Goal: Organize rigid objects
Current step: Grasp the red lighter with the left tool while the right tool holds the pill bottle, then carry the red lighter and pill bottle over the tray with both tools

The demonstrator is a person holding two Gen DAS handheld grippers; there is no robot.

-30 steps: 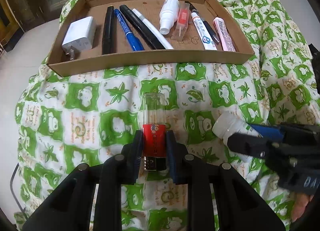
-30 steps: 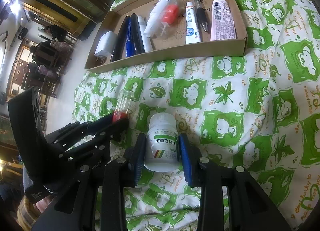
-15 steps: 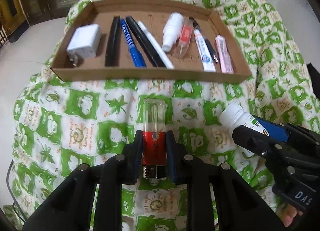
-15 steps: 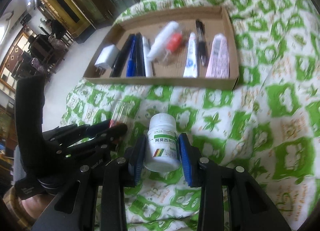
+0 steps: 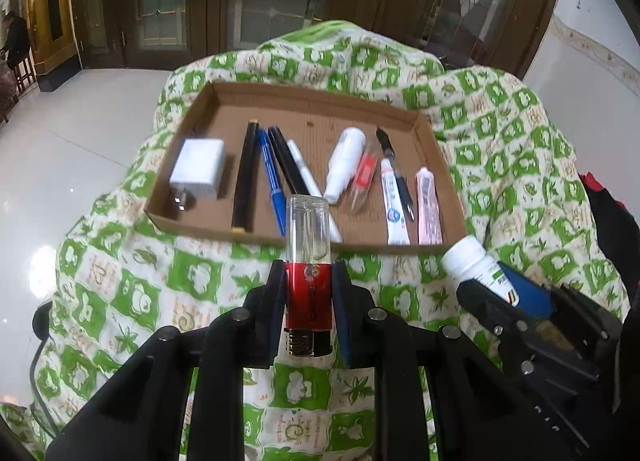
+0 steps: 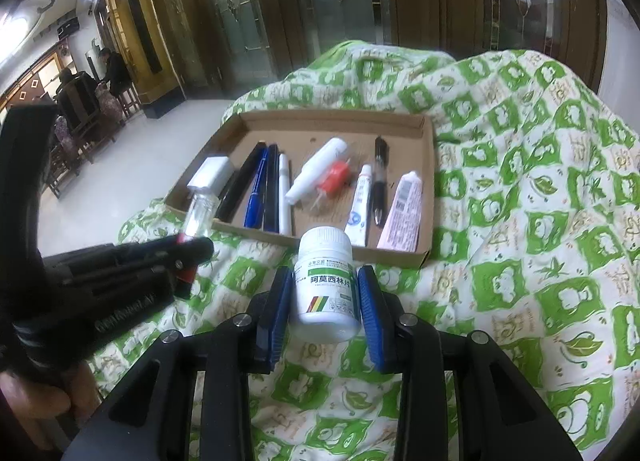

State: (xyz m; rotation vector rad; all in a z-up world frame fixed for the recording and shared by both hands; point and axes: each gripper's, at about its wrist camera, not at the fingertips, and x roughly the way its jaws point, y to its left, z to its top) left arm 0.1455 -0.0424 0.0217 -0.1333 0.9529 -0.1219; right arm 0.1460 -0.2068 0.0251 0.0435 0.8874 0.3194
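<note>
My left gripper [image 5: 308, 281] is shut on a red and clear lighter [image 5: 308, 261], held above the green-patterned cloth in front of the cardboard tray [image 5: 224, 97]. My right gripper [image 6: 325, 293] is shut on a white pill bottle [image 6: 325, 281] with a green label, also held above the cloth just short of the tray's near wall [image 6: 400, 255]. The bottle [image 5: 476, 265] and right gripper show at the right of the left wrist view; the lighter [image 6: 198, 217] and left gripper show at the left of the right wrist view.
The tray holds a white charger [image 5: 198, 169], several pens [image 5: 272, 177], a white spray bottle [image 5: 344, 161], a red-capped item [image 5: 366, 177] and two small tubes [image 5: 428, 205]. The cloth [image 6: 540, 221] covers a mound. White floor lies left, wooden doors behind.
Both grippers have risen from the cloth with their objects and tilted up, so the tray looks lower and farther and the doors come into view.
</note>
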